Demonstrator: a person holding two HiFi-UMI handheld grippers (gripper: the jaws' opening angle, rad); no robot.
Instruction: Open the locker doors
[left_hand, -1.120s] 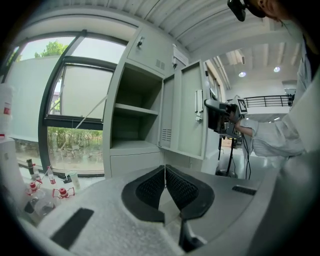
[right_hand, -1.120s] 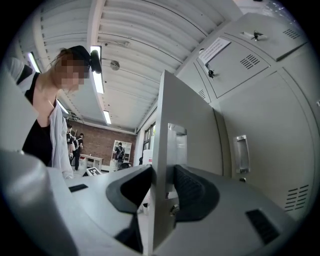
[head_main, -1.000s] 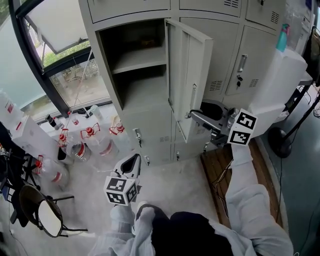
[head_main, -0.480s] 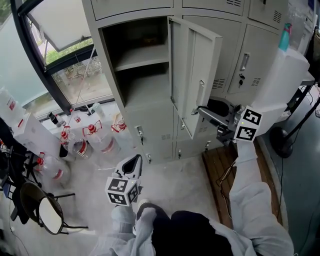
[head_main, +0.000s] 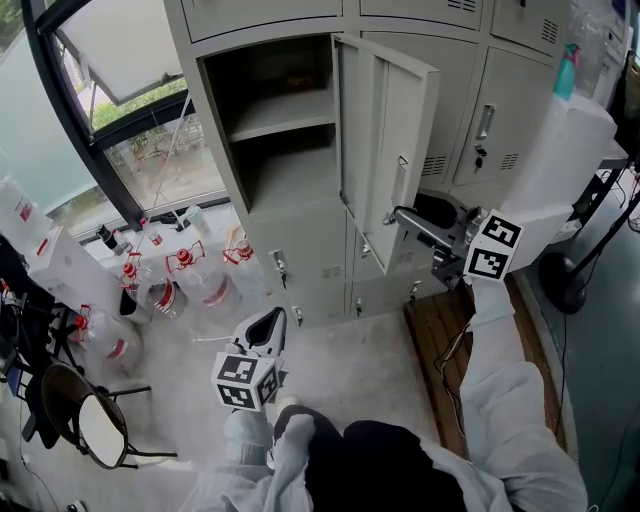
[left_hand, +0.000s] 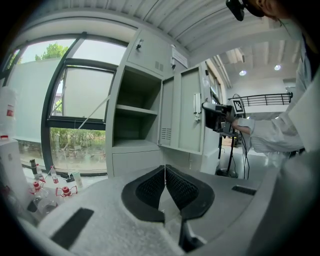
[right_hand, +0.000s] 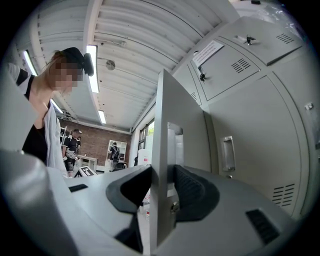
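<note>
The grey locker's upper left door (head_main: 385, 150) stands swung out, baring an empty compartment with a shelf (head_main: 275, 115). My right gripper (head_main: 405, 215) is shut on that door's free edge, just below the handle. In the right gripper view the door edge (right_hand: 162, 125) runs upright between the two black pads (right_hand: 192, 190). My left gripper (head_main: 265, 325) hangs low over the floor in front of the lockers, shut on nothing. In the left gripper view its pads (left_hand: 150, 185) meet, pointing at the open compartment (left_hand: 135, 120).
Closed locker doors (head_main: 495, 120) fill the wall to the right, and more lie below (head_main: 290, 260). Plastic bottles with red caps (head_main: 190, 275) crowd the floor by the window (head_main: 130, 110). A chair (head_main: 90, 425) stands at lower left. A wooden pallet (head_main: 440, 340) and a white unit (head_main: 570, 150) sit at right.
Hardly anything: the head view has shifted slightly. The right gripper keeps its hold on the door edge and the left gripper stays where it was.
</note>
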